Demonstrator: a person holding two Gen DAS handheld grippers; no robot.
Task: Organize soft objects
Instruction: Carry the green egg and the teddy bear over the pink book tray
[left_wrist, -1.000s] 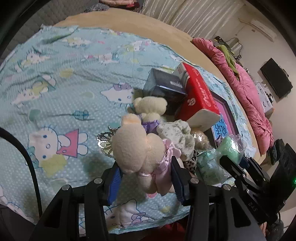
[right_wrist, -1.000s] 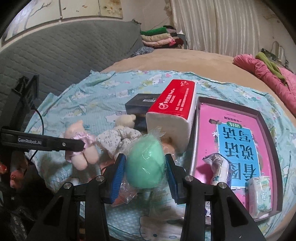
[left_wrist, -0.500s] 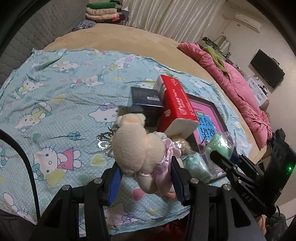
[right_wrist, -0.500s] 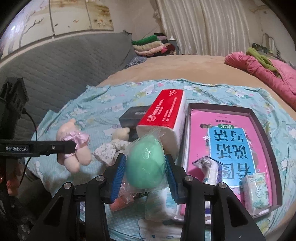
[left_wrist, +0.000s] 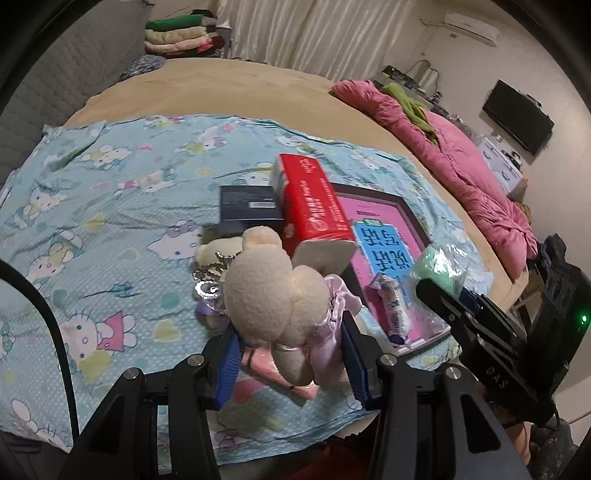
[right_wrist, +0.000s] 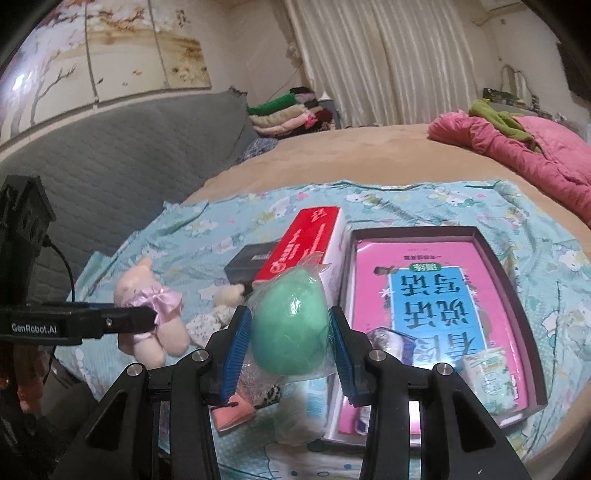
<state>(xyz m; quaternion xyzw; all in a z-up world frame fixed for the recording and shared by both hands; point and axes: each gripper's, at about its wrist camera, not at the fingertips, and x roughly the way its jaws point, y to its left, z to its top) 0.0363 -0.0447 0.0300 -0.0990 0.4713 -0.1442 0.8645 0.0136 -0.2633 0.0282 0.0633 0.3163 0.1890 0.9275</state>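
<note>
Above bed, plush bear clamped between jaws.

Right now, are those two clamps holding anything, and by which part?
Left gripper squeezes the cream teddy bear around its body. Right gripper grips the wrapped green ball by its sides.

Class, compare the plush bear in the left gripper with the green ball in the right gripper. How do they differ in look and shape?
The plush bear is cream and fuzzy, with limbs and a pink satin dress; the green ball is smooth, egg-shaped and plain. The bear is bare, while the ball sits in crinkly clear wrap. Both are soft things held off the bed, the bear in the left gripper, the ball in the right gripper.
</note>
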